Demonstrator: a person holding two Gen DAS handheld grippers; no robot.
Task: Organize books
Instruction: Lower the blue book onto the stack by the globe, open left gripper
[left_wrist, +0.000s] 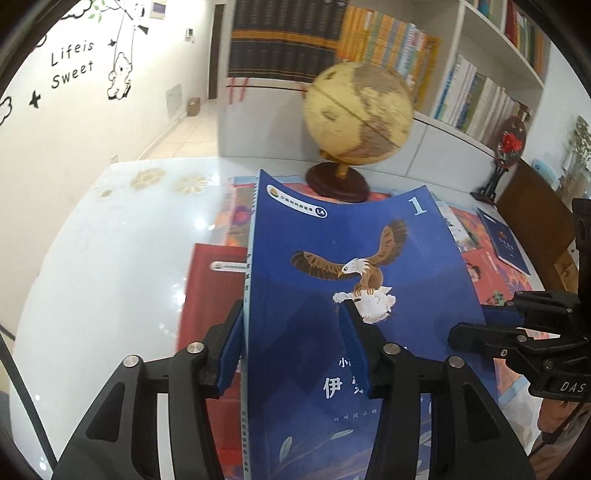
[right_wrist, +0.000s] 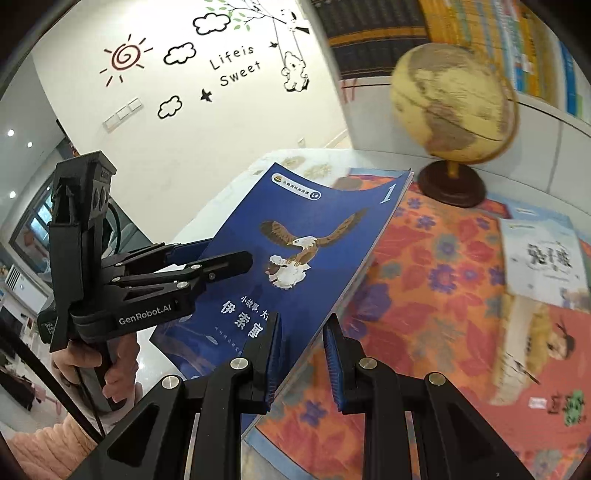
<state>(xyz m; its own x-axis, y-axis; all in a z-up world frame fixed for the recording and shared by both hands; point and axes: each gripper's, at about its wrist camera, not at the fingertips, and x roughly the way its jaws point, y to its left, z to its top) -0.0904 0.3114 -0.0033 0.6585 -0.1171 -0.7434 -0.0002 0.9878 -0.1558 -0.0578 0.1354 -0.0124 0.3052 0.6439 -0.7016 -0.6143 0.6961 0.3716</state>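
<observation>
A blue book (left_wrist: 332, 240) with an eagle on its cover and a "1" in the corner hangs tilted above the table, its cover bowed. My left gripper (left_wrist: 290, 310) is shut on its spine side, one pad against the spine and the other on the cover. From the right wrist view the same blue book (right_wrist: 314, 221) shows the left gripper (right_wrist: 229, 253) clamped on its left edge. My right gripper (right_wrist: 303, 319) is shut on the book's lower right edge, and it appears in the left wrist view as the right gripper (left_wrist: 471, 325).
A globe (left_wrist: 358, 110) on a dark round base stands behind the book on the glossy white table (left_wrist: 110, 240). A red book (left_wrist: 210, 280), an orange flowered mat (right_wrist: 424, 277), a white book (right_wrist: 543, 258) and an orange book (right_wrist: 546, 354) lie below. Full bookshelves (left_wrist: 480, 92) line the back right.
</observation>
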